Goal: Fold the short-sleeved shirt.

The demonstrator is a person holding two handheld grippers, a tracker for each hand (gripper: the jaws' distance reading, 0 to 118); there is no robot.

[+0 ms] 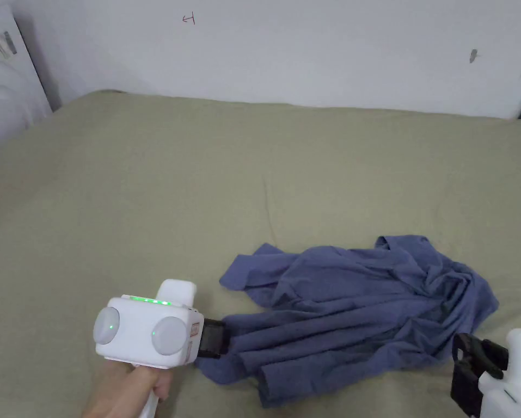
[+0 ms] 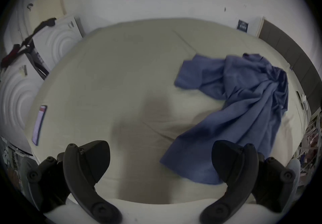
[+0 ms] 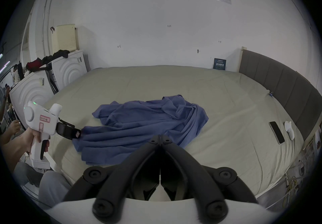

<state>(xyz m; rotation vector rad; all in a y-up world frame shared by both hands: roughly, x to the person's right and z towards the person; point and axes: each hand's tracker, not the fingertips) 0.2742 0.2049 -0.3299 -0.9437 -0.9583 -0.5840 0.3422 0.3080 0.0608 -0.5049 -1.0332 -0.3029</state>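
Observation:
A crumpled blue short-sleeved shirt (image 1: 351, 315) (image 2: 244, 106) (image 3: 148, 123) lies on the olive-beige bed sheet (image 1: 199, 179), toward the near right. My left gripper (image 1: 215, 338) (image 3: 76, 134), held in a hand, sits at the shirt's near-left hem. In the left gripper view, the left gripper (image 2: 160, 151) has its jaws wide open, and a shirt corner lies beside one of them. My right gripper (image 3: 160, 136) (image 1: 463, 354) hovers near the shirt's right edge, its jaws shut with nothing in them.
White moulded panels (image 1: 3, 92) lean at the bed's left side. A grey padded headboard (image 3: 278, 85) runs along the right. A dark phone (image 3: 276, 132) and a small white object (image 3: 289, 129) lie near it. A flat device (image 2: 39, 123) rests on the bed's left part.

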